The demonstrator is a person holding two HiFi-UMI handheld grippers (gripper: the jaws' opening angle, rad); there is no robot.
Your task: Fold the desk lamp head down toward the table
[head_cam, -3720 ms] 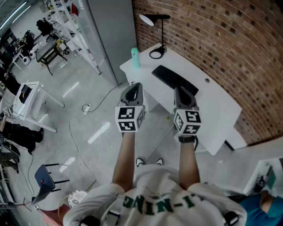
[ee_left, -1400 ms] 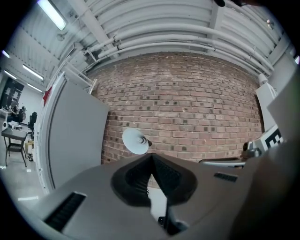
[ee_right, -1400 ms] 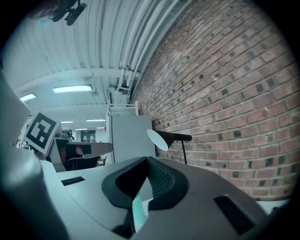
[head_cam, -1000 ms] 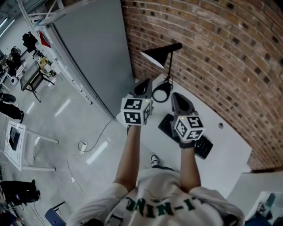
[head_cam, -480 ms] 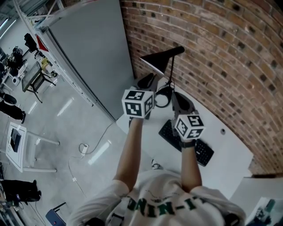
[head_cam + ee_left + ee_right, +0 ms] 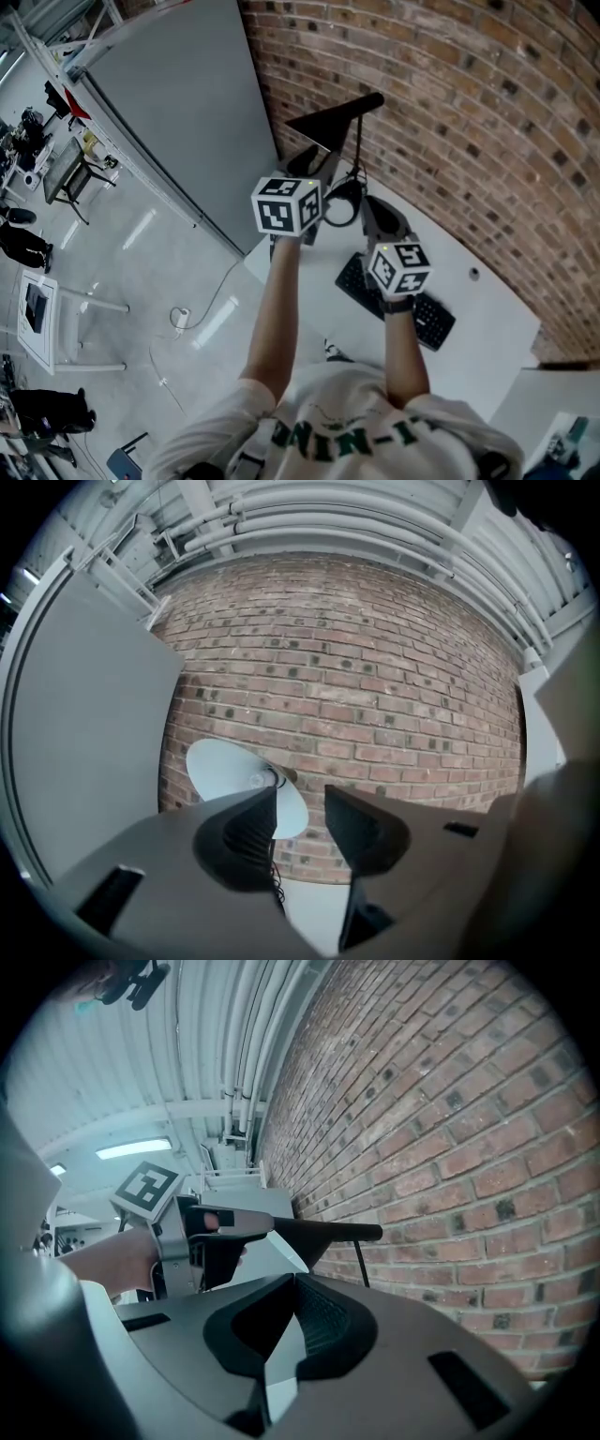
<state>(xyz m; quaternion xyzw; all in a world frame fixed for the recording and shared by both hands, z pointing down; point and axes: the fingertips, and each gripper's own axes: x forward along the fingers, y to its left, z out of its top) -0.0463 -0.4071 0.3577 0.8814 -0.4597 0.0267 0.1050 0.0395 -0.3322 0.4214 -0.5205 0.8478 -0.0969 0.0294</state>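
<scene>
- At the white bench's (image 6: pixel 487 309) left end, the left gripper (image 6: pixel 302 803) faces the brick wall (image 6: pixel 450 103), fingers apart and opening, nothing between them.
- Just beyond it, the black desk lamp head (image 6: pixel 323 127) stands raised.
- Right gripper (image 6: pixel 296 1281): fingers together, empty, above the keyboard (image 6: pixel 433 321).

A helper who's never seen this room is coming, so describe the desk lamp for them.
Find the brick wall and the white desk against it. At the desk's end nearest the grey panel stands the desk lamp: a thin black stem with a black cone shade, white inside. Unlike the flat keyboard beside it, it stands upright.
</scene>
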